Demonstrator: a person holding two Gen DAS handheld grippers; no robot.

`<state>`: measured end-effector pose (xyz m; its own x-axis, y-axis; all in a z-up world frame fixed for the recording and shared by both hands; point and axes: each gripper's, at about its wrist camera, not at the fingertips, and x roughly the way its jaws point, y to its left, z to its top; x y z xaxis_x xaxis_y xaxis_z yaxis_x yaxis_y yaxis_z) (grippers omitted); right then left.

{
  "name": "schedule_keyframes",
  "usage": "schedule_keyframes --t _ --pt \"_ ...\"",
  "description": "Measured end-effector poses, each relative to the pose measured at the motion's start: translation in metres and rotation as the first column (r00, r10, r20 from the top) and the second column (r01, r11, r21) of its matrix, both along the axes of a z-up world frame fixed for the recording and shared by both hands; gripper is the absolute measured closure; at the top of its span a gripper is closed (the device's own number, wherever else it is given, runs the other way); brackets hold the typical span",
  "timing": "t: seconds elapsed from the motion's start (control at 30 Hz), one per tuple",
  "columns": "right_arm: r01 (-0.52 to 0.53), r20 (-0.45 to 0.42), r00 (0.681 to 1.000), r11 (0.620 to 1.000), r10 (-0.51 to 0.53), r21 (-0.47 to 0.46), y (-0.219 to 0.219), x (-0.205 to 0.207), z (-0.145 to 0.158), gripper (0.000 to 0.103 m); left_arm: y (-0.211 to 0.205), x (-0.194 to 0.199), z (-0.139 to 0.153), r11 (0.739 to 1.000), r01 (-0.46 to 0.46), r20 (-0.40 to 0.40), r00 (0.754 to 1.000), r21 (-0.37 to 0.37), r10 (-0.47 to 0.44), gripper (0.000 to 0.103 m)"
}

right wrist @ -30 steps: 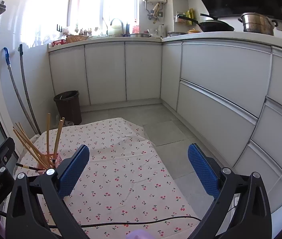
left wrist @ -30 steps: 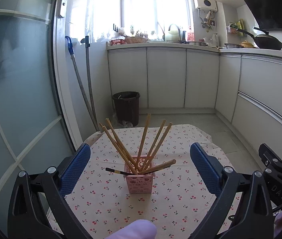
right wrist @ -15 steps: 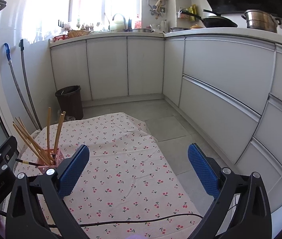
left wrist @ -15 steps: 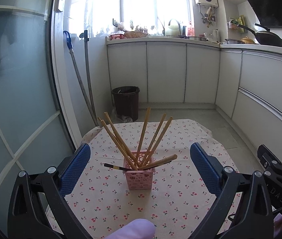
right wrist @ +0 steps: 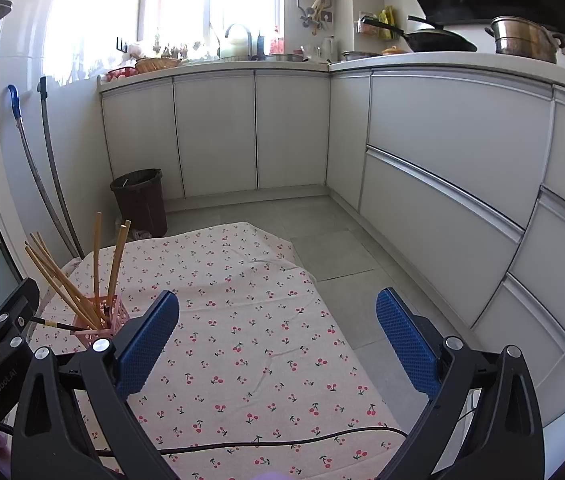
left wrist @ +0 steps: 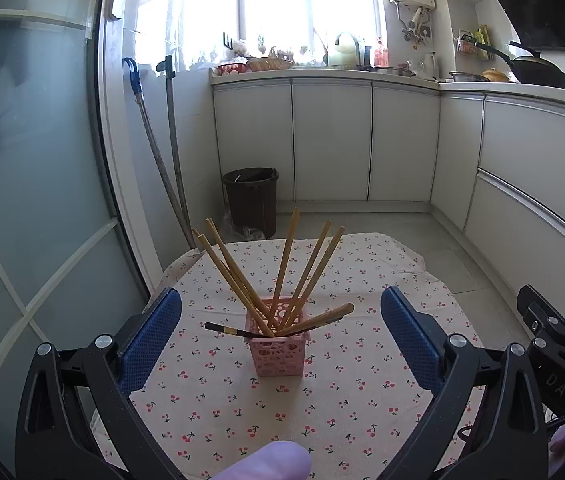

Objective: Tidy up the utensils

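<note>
This is a home kitchen. White cupboards (right wrist: pixel 290 128) fill the middle of the frame, a black pan (right wrist: pixel 438 42) and metal pot (right wrist: pixel 526 40) sit upper right, and a bin (right wrist: pixel 140 196) stands left.

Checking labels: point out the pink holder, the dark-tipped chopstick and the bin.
pink holder (left wrist: pixel 278 354), left wrist view, front wall.
dark-tipped chopstick (left wrist: pixel 224 329), left wrist view, dark end.
bin (right wrist: pixel 140 200), right wrist view, side wall.

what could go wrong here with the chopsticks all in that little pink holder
The chopsticks fan wide from the small pink holder, so it looks top-heavy; a nudge from the open left gripper could tip it. The dark-tipped chopstick lies nearly flat across the rim and might slide out.
</note>
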<state>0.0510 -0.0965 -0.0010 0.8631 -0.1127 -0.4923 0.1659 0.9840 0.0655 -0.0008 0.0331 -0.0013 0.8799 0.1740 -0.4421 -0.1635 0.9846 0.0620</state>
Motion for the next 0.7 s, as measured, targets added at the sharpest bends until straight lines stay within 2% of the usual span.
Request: schedule_keyframes --t 0.7 --pt "-0.002 -0.012 1.000 1.000 0.002 0.009 -0.0014 0.0025 -0.0033 0.007 0.0026 0.0024 -0.0056 1.000 -0.001 -0.009 1.000 0.002 0.001 0.007"
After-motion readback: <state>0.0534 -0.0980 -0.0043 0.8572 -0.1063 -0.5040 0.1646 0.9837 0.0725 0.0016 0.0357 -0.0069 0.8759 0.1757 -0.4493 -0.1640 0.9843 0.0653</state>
